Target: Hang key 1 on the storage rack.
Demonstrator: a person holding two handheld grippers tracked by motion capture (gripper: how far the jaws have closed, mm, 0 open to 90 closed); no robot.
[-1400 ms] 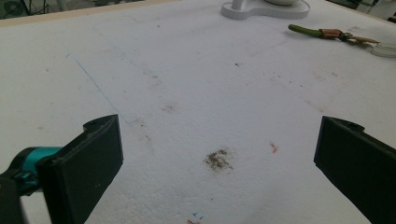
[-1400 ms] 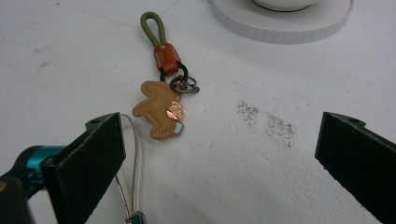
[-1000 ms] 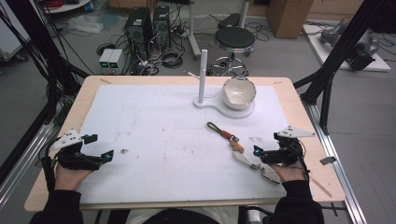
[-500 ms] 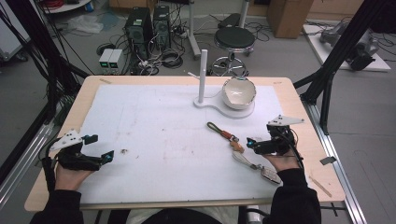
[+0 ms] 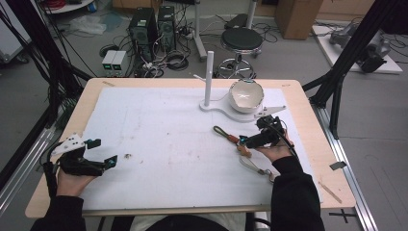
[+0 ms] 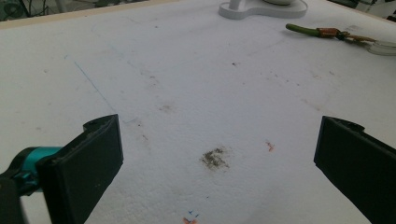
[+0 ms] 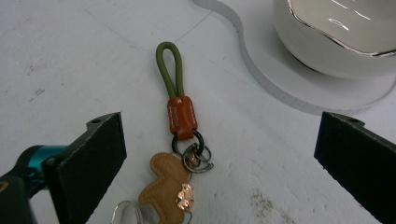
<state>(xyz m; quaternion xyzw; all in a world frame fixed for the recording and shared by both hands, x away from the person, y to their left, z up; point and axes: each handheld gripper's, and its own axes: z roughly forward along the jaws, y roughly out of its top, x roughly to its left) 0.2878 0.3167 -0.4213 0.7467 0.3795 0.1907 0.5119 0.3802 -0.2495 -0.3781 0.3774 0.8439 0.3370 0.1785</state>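
A keychain [image 7: 180, 112] lies on the white sheet: an olive cord loop, an orange leather clasp, metal rings and a tan animal-shaped charm [image 7: 168, 186]. In the high view the keychain [image 5: 231, 137] sits right of centre, below the stand. My right gripper [image 5: 251, 133] hovers just right of it, open, and in its own view the right gripper [image 7: 222, 130] has the clasp and rings between its wide-apart jaws without touching them. My left gripper [image 5: 103, 152] rests open near the front left; in its own view the left gripper [image 6: 217, 135] frames bare sheet.
A white stand base [image 5: 216, 106] at the back holds an upright post [image 5: 208, 72] and a glossy white bowl [image 5: 246, 95], close behind the keychain. A small dark stain [image 6: 215, 157] marks the sheet by the left gripper. The wooden table edge [image 5: 312, 139] runs along the right.
My right gripper moved away from the front right edge, forward and left, to the keychain. The left gripper has stayed put.
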